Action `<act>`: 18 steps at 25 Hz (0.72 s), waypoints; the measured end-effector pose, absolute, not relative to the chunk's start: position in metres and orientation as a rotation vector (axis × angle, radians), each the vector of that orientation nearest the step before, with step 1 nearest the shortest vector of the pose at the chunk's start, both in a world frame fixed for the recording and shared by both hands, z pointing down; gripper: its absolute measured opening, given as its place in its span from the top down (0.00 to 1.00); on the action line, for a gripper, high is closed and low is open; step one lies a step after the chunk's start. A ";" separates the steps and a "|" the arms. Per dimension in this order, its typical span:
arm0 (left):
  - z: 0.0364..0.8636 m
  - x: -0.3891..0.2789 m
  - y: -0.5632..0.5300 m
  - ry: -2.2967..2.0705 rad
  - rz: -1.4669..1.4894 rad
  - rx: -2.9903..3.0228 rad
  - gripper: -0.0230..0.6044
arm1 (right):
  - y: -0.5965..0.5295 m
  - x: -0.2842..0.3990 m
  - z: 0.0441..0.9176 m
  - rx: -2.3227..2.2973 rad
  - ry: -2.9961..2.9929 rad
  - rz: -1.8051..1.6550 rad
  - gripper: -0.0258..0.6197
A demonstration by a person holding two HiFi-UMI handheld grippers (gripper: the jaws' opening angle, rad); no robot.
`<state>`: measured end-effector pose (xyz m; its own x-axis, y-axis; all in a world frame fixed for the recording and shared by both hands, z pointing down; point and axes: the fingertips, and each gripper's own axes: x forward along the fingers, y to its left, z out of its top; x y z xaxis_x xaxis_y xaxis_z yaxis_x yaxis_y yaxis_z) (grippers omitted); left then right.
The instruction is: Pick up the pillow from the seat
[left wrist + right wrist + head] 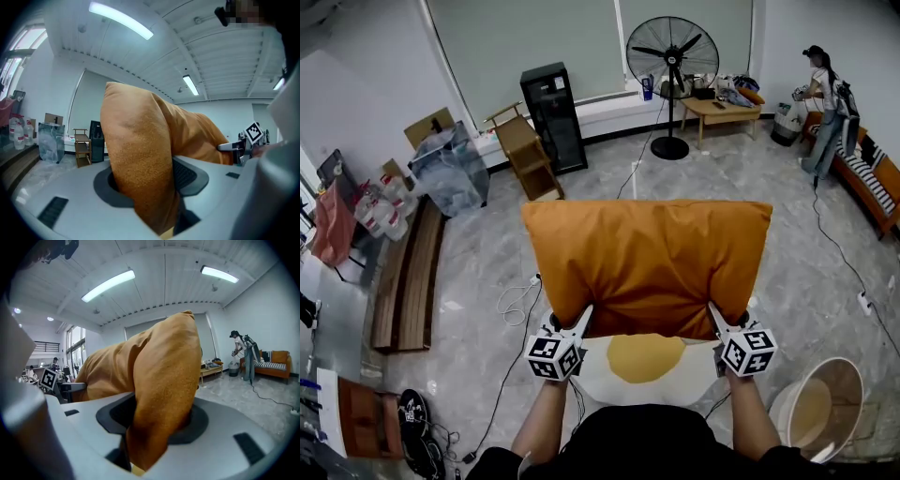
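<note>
A big orange pillow [647, 262] hangs flat in the air in front of me, held by its two near corners. My left gripper [577, 327] is shut on the near left corner, and in the left gripper view the orange pillow [140, 154] is pinched between the grey jaws. My right gripper [716, 321] is shut on the near right corner, with the pillow [161, 390] squeezed between its pads. Below the pillow lies the seat [642, 366], white with a yellow round patch, partly hidden by the pillow's near edge.
A standing fan [672, 56], a black cabinet [553, 112] and a wooden shelf [525, 155] stand at the back. A person [825, 108] is beside a striped bench [872, 183] at the right. A pale bucket [816, 408] sits near my right arm. Cables [517, 300] cross the floor.
</note>
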<state>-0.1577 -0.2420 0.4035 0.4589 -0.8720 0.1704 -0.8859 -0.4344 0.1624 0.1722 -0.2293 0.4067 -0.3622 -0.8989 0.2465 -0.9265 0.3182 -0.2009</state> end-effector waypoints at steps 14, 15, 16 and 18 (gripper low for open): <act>0.391 -0.164 -0.236 -1.569 0.040 2.462 0.59 | -0.236 0.163 0.384 1.724 -2.504 0.374 0.67; 0.390 -0.164 -0.236 -1.570 0.038 2.465 0.59 | -0.237 0.164 0.383 1.723 -2.507 0.370 0.67; 0.390 -0.163 -0.236 -1.569 0.037 2.468 0.59 | -0.237 0.164 0.383 1.723 -2.508 0.370 0.67; 0.390 -0.163 -0.234 -1.564 0.036 2.473 0.59 | -0.235 0.165 0.384 1.724 -2.507 0.376 0.67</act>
<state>-0.1626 -0.2345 0.3896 0.4351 -0.8902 0.1351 -0.8955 -0.4121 0.1680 0.1648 -0.2350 0.3838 -0.3655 -0.9092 0.1994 -0.9277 0.3383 -0.1577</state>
